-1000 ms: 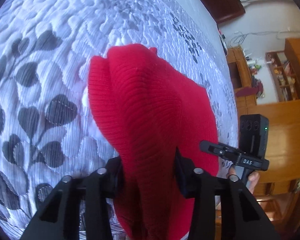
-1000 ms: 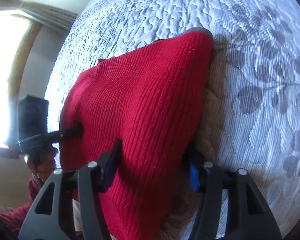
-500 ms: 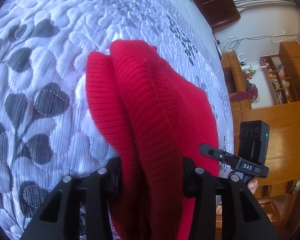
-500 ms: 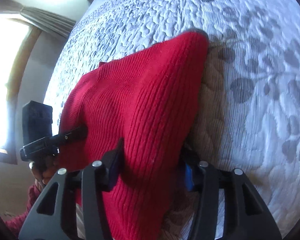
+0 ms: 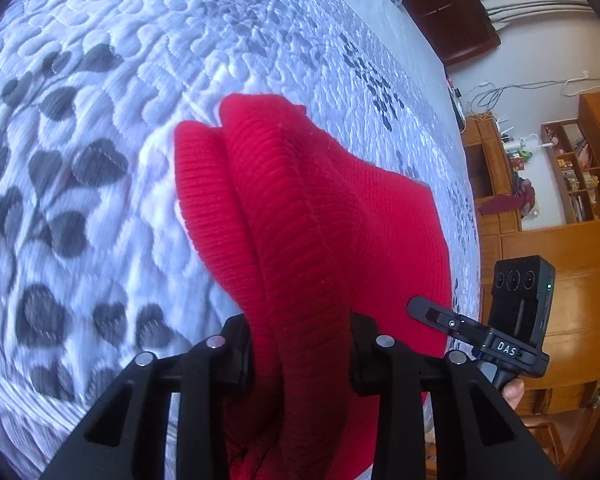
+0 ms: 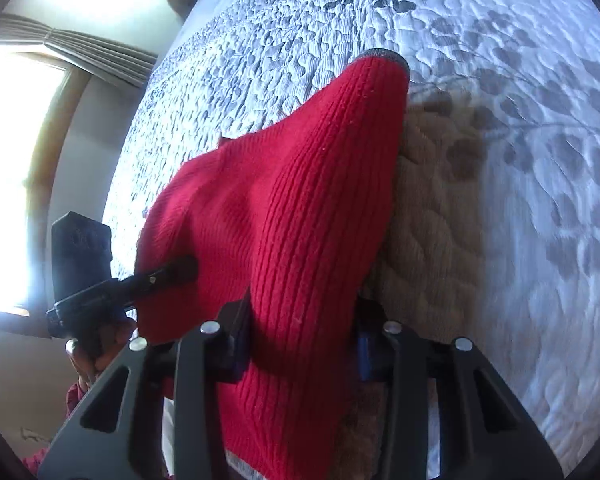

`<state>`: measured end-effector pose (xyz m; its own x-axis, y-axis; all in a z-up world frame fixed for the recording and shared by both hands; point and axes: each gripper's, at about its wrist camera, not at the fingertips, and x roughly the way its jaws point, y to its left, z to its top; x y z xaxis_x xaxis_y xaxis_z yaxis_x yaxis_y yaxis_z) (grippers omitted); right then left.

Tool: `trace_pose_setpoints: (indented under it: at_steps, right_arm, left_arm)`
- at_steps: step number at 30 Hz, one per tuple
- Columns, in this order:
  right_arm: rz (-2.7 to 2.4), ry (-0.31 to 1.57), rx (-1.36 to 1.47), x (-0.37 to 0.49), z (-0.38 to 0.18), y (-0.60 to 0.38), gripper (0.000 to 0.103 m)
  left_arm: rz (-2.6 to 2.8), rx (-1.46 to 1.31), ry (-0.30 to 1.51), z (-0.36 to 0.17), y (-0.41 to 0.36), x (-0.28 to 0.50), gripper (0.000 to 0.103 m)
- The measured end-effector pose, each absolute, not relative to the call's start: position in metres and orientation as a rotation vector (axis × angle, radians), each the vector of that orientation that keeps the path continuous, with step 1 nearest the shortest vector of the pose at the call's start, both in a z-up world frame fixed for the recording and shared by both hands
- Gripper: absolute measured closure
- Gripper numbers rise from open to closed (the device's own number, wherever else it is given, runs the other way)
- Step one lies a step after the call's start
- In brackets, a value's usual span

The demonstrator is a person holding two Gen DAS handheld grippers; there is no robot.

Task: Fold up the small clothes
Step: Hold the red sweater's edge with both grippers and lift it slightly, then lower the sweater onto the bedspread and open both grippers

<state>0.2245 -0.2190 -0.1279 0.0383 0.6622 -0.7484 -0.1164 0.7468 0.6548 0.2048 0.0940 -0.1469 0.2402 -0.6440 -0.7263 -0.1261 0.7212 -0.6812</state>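
Observation:
A red ribbed knit garment [image 5: 300,216] hangs stretched over the quilted bedspread [image 5: 100,120], held up at two points. My left gripper [image 5: 302,352] is shut on a bunched fold of it. My right gripper [image 6: 300,340] is shut on another edge of the same garment [image 6: 300,200]. Its far end, with a grey trim [image 6: 384,54], touches the bed. The right gripper also shows in the left wrist view [image 5: 480,336], and the left gripper in the right wrist view [image 6: 156,276], both at the garment's side.
The bedspread [image 6: 520,120] is white with grey leaf patterns. Wooden shelves and cabinets [image 5: 560,184] stand beyond the bed on the right. A bright window with a curtain [image 6: 28,120] is on the left in the right wrist view.
Both grippers have lifted and drawn back a little with the garment still held; more of the bedspread and room shows beyond it.

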Motion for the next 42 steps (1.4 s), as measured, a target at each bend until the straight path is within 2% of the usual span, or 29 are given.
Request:
trace_pose_setpoints:
  at_steps: [12,22,27,32,34,37,39,41,42]
  right_arm:
    - [0.603,1.409,0.483,0.165,-0.1,-0.29,0.066]
    - [0.539,1.312,0.466,0.189,-0.054,-0.394,0.066]
    - [0.519,1.324,0.472,0.224,-0.064,-0.432,0.066]
    - [0.468,1.401,0.507,0.247,-0.116,-0.45,0.065]
    - [0.437,1.431,0.5,0.25,-0.141,-0.453,0.062]
    - [0.457,1.398,0.553,0.246,-0.149,-0.459,0.059]
    - [0.447,1.381,0.54,0.239,-0.145,-0.463,0.048]
    - [0.413,1.36,0.503,0.227,-0.135,-0.469,0.038]
    - [0.409,1.35,0.495,0.219,-0.13,-0.47,0.037]
  left_arm:
    - [-0.464,-0.681,1.335,-0.12,0.014,0.162,0.069]
    - [-0.553,-0.542,1.234,-0.063,-0.1,0.201,0.069]
    - [-0.54,-0.547,1.228,-0.067,-0.136,0.232,0.069]
    - [-0.467,-0.509,1.302,-0.114,-0.155,0.251,0.069]
    - [-0.424,-0.517,1.336,-0.138,-0.155,0.255,0.067]
    - [-0.443,-0.549,1.328,-0.145,-0.15,0.254,0.065]
    - [-0.432,-0.486,1.333,-0.138,-0.152,0.251,0.056]
    - [-0.414,-0.444,1.336,-0.132,-0.15,0.246,0.054]
    - [-0.41,-0.43,1.341,-0.127,-0.15,0.241,0.053]
